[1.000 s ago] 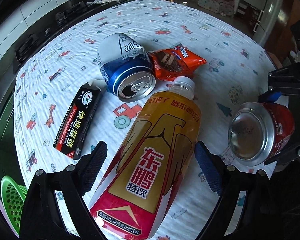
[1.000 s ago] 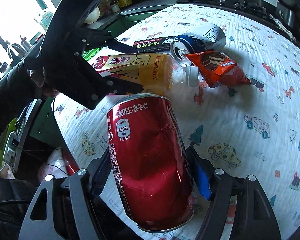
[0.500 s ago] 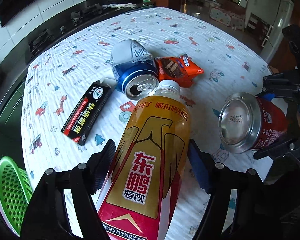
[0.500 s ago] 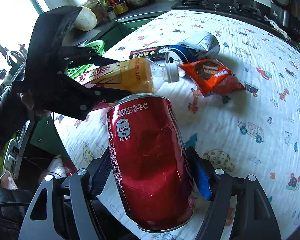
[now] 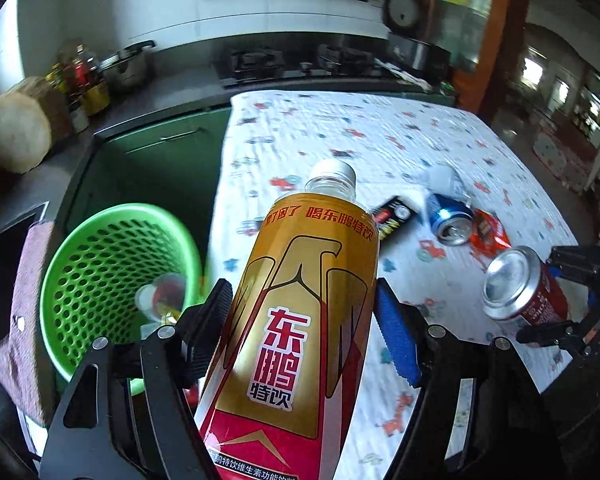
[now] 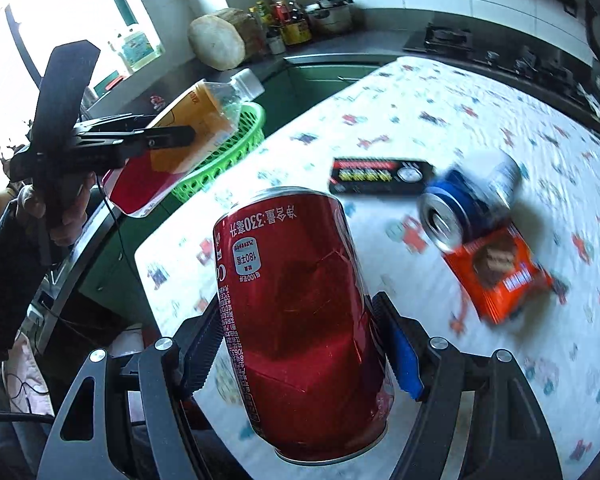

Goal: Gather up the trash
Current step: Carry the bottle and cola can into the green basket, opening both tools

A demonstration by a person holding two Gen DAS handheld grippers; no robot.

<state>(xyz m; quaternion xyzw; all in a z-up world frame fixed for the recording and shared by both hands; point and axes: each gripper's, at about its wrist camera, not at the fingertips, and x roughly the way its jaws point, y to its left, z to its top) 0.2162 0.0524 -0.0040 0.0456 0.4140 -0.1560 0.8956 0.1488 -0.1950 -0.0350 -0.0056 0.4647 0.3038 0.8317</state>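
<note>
Table point(image 5: 380, 128) left behind; bottle point(image 5: 300, 312) now beside basket point(image 5: 112, 264).

A home kitchen: gas hob point(image 5: 284, 62), pot point(image 5: 126, 66), green cabinets point(image 5: 156, 152).

The right gripper point(image 6: 300, 344) clamps a dented red aluminium drink can point(image 6: 296, 320) between its two fingers point(image 6: 400, 356), above a desk point(image 6: 440, 128) covered in a white cloth printed with small vehicles. On the cloth lie a flat black rectangular box point(image 6: 380, 176), a crushed blue-and-white can point(image 6: 464, 208) and an orange snack packet point(image 6: 500, 276). At left, the left gripper point(image 6: 156, 140) holds a yellow-and-red labelled plastic bottle point(image 6: 188, 128) over a green perforated plastic basket point(image 6: 224, 152).
</note>
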